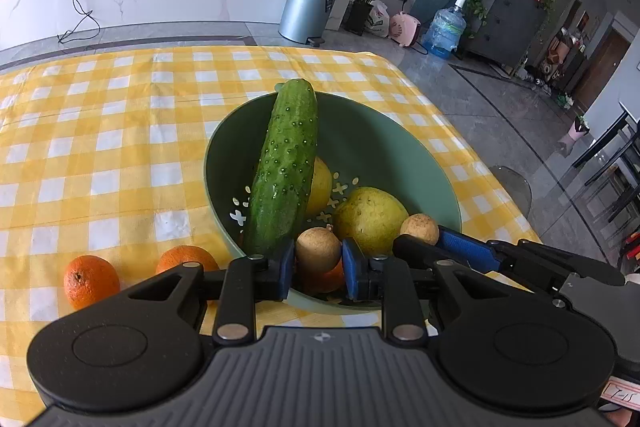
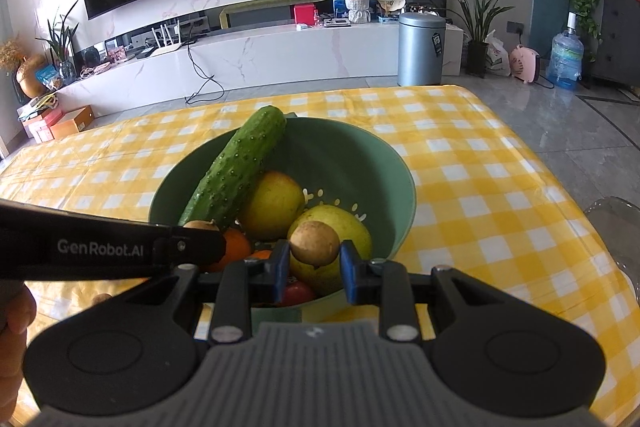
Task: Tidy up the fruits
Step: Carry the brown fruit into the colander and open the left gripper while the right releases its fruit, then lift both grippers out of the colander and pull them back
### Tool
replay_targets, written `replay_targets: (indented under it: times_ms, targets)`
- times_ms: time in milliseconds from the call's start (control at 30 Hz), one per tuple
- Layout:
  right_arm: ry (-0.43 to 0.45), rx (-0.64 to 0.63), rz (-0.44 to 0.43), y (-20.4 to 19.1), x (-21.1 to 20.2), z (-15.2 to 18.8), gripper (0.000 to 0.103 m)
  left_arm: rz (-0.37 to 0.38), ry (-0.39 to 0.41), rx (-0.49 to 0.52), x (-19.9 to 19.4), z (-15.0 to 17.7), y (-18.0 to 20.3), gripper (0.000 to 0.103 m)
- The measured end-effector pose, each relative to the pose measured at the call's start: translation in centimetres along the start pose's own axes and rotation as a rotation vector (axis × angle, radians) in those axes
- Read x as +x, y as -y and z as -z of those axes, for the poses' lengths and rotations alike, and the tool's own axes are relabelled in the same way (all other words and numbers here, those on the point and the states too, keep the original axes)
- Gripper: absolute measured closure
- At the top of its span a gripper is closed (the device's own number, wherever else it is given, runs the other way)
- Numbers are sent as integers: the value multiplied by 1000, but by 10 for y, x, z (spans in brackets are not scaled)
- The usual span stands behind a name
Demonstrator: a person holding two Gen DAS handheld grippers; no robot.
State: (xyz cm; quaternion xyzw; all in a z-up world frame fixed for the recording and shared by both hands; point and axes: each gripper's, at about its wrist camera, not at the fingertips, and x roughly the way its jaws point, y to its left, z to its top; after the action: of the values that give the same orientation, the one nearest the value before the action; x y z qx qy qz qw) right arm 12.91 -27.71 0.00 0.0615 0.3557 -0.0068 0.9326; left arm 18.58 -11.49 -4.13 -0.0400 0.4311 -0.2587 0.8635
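Each gripper, left (image 1: 319, 269) and right (image 2: 314, 271), clamps one brown fruit (image 1: 318, 250) (image 2: 314, 242) over the green bowl (image 1: 384, 143). The bowl sits near the table's right edge, holding a cucumber (image 1: 286, 167). Two oranges (image 1: 91, 281) lie left of it.

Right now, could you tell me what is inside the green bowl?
The green bowl holds a cucumber leaning on its rim, a yellow apple, a pear, an orange and something red. The tools cover the near side.

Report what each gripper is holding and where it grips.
The left gripper pinches a small brown round fruit across its sides. The right gripper pinches a second brown fruit the same way, above the green bowl.
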Motion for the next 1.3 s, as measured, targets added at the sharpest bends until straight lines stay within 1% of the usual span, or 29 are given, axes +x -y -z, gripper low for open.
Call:
replay_targets:
  times_ms: [200, 300, 333, 367, 400, 633, 667, 767, 867, 900, 1100, 1167, 1233, 1300]
  targets:
    - [2, 6, -6, 0, 0, 0, 78, 3, 1, -5, 0, 1, -2, 74]
    - [3, 8, -9, 0, 0, 0, 77, 5, 8, -9, -1, 0, -3, 71]
    - [5, 9, -10, 0, 0, 1, 76, 6, 13, -13, -2, 1, -4, 69]
    - [7, 9, -13, 0, 0, 1, 72, 7, 19, -18, -4, 1, -4, 66]
    - [12, 7, -14, -1, -1, 1, 67, 8, 24, -21, -5, 0, -5, 65]
    - [23, 4, -11, -2, -3, 2, 66, -5, 44, -13, -16, -2, -4, 65]
    - [27, 2, -11, -2, -4, 2, 66, -14, 44, -6, -17, -2, -3, 65]
    - [47, -11, -8, -5, -8, 3, 59, -50, 50, 23, -23, 0, 0, 65]
    - [70, -17, 0, -6, -13, 4, 56, -81, 54, 54, -30, 2, 4, 65]
    - [78, -19, 5, -7, -14, 4, 51, -92, 56, 65, -33, 4, 5, 65]
    - [131, -42, 28, -13, -27, 6, 39, -157, 64, 137, -50, 13, 11, 64]
    - [151, -42, 25, -15, -32, 7, 38, -183, 63, 158, -56, 16, 7, 63]
    - [161, -26, 5, -16, -37, 9, 35, -212, 62, 174, -63, 19, 5, 63]
    - [167, 0, -16, -18, -41, 11, 35, -242, 59, 189, -70, 22, 3, 62]
